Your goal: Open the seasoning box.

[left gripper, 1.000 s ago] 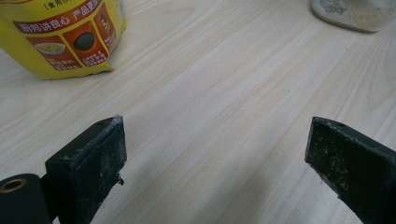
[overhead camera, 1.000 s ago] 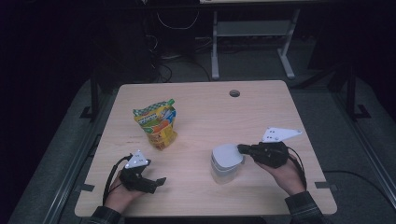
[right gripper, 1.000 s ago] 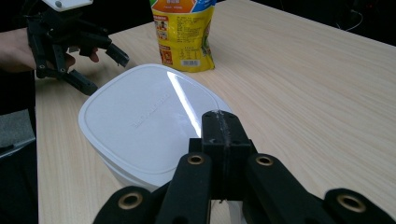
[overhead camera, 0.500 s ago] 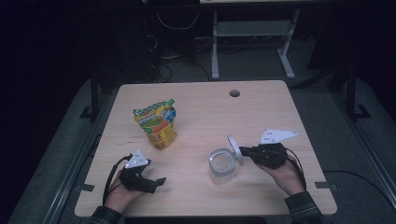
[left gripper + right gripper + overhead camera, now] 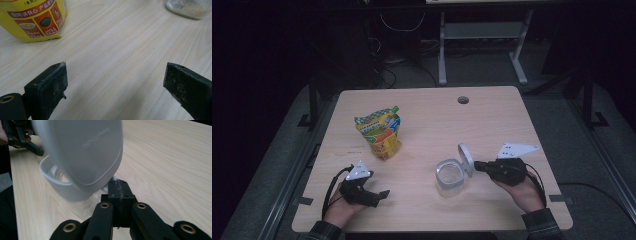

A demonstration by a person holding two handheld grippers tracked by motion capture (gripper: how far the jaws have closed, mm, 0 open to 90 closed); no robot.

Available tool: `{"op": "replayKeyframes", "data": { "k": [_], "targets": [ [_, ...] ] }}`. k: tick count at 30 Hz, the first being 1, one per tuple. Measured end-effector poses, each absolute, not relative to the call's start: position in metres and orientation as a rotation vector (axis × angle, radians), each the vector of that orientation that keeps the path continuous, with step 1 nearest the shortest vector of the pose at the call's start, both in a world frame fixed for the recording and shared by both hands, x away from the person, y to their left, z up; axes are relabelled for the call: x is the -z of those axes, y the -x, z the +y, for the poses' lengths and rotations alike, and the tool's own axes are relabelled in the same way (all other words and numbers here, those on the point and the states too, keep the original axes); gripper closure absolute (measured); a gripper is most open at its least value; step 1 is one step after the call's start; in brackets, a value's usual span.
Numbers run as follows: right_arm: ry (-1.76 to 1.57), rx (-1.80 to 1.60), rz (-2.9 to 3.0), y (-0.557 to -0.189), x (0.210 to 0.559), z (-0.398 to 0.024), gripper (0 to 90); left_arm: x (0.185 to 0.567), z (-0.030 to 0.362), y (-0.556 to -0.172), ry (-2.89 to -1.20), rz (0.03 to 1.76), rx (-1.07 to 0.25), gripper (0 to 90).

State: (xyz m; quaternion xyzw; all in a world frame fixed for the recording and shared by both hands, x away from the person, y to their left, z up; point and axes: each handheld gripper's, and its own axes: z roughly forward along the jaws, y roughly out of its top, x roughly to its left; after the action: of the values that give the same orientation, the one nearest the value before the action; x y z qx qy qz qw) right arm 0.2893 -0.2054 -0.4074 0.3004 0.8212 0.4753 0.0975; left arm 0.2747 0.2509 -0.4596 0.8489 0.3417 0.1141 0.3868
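i sit at the near edge of a pale wooden desk [image 5: 432,115], a gripper in each hand. my left gripper [image 5: 371,196] rests low on the desk at the near left, its fingers [image 5: 51,82] spread wide apart with only bare wood between them. at the near right, the fingers of my right gripper [image 5: 478,166] are pressed together on the edge of a white lid [image 5: 466,158], holding it tilted up on its side just beside and above the open container [image 5: 449,176]. that clear, white-rimmed container stands upright on the desk, between my two hands. farther off, toward the left, a yellow snack pouch [image 5: 379,132] stands apart from both grippers.
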Motion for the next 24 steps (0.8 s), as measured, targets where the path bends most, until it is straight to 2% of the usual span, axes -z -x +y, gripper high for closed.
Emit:
{"op": "replayKeyframes", "data": {
  "k": [12,24],
  "targets": [
    [-0.909,-1.419,2.436,-0.267,0.411,-0.214,90.0,0.459,0.25,-0.275,-2.159,0.87,-0.293,4.7],
    [-0.836,-1.491,2.459,-0.253,0.403,-0.193,90.0,0.459,0.249,-0.275,-2.158,0.866,-0.294,4.7]
  ]
}}
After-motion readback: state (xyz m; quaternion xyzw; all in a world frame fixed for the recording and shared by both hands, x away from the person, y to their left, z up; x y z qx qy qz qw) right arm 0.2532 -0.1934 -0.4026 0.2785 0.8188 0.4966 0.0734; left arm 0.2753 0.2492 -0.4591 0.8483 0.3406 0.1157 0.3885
